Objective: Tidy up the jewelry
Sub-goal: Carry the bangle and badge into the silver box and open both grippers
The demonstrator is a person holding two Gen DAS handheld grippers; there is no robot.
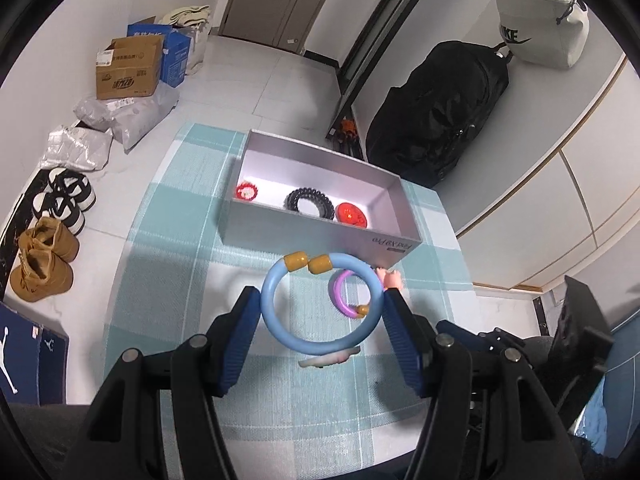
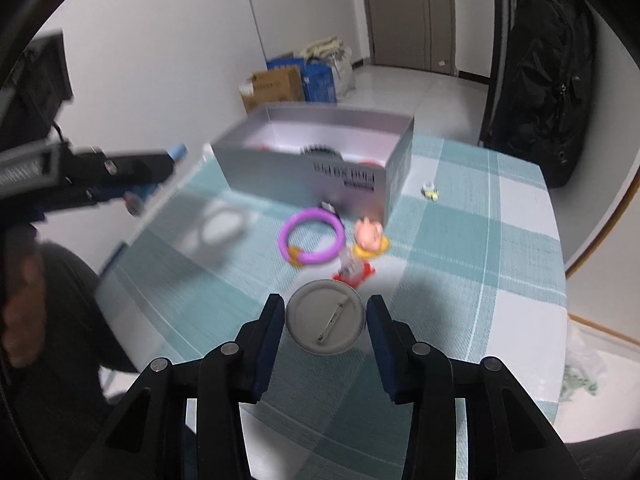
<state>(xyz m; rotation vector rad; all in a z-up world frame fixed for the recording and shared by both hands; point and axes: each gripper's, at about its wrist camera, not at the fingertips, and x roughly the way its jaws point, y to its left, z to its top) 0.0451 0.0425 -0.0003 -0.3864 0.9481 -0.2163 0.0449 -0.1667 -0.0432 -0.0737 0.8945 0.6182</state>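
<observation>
My left gripper is shut on a light blue bracelet with yellow end caps, held above the checked tablecloth just in front of the silver box. The box holds a red beaded ring, a black bracelet and a red piece. My right gripper stands around a round silver pin badge with its fingers at both rims. A purple bracelet and a pink pig charm lie between the badge and the box.
A small red item and a tiny yellow piece lie on the cloth. The left gripper's body shows at the left. Shoes, cartons and a black bag stand on the floor around the table.
</observation>
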